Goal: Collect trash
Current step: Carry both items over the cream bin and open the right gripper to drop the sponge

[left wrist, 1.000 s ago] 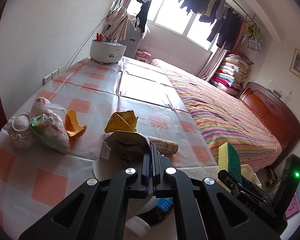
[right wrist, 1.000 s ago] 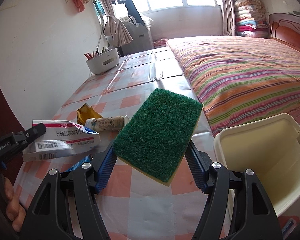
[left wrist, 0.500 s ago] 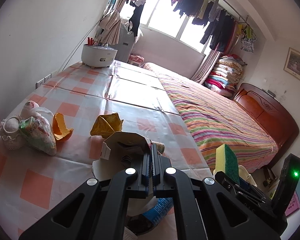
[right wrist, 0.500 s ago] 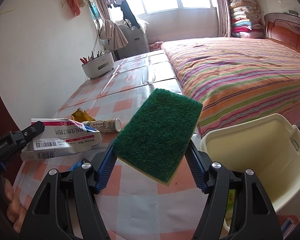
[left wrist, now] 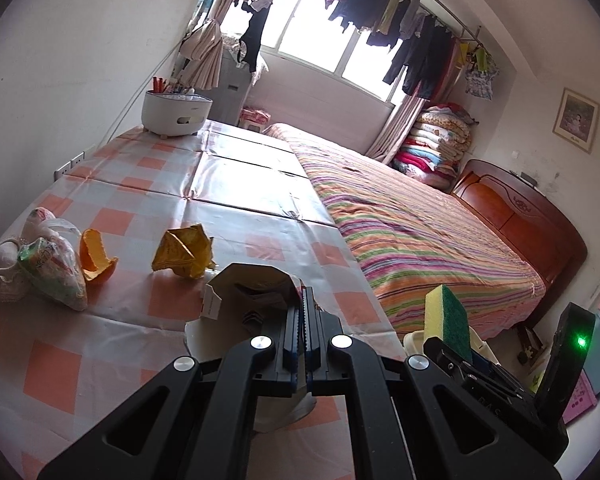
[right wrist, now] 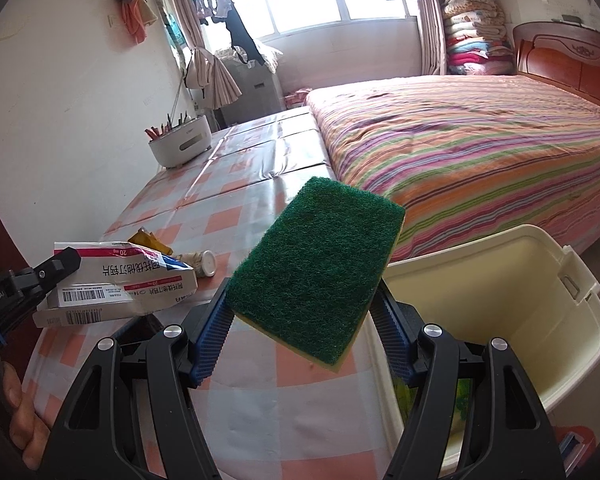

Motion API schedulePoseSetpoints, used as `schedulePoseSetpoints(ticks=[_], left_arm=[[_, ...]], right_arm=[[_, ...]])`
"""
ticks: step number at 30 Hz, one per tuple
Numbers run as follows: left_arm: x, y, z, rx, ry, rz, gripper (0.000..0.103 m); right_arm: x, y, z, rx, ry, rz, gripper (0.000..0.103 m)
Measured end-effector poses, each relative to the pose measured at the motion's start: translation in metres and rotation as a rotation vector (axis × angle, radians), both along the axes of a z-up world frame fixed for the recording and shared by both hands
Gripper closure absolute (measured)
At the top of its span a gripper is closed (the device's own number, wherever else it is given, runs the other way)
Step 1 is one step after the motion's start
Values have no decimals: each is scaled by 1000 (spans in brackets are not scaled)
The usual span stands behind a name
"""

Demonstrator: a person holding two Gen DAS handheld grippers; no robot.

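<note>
Left gripper (left wrist: 303,312) jaws clamped on crushed carton (right wrist: 116,280) above checked surface (right wrist: 236,216), right gripper (right wrist: 300,332) jaws gripping sponge (right wrist: 316,264) by its sides, cream bin (right wrist: 512,300) just right of surface edge.

Left wrist view: carton (left wrist: 248,292) is half hidden behind the left gripper (left wrist: 303,312); where the pads bite on it can't be seen. Bin (left wrist: 414,340) at lower right shows only a sliver of rim behind the sponge (left wrist: 450,316).

Right wrist view: sponge (right wrist: 316,264) covers the counter (right wrist: 228,216) behind it and the bin (right wrist: 500,280) near rim. Bottle (right wrist: 200,260) is mostly hidden behind the carton (right wrist: 132,280). Hand (right wrist: 18,404) is cut off at lower left. Carton print is too small to read.
</note>
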State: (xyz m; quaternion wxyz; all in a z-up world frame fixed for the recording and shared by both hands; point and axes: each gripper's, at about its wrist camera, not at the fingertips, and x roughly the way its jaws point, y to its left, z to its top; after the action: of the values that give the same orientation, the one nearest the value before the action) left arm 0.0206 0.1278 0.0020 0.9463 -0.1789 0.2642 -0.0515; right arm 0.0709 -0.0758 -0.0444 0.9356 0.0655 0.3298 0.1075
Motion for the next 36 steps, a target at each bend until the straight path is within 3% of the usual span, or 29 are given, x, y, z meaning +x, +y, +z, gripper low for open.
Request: schedulePoseSetpoints(ticks=[36], left_arm=[[14, -125, 5, 38, 0, -250, 101]], right_arm=[[-12, -110, -1, 23, 10, -198, 38]])
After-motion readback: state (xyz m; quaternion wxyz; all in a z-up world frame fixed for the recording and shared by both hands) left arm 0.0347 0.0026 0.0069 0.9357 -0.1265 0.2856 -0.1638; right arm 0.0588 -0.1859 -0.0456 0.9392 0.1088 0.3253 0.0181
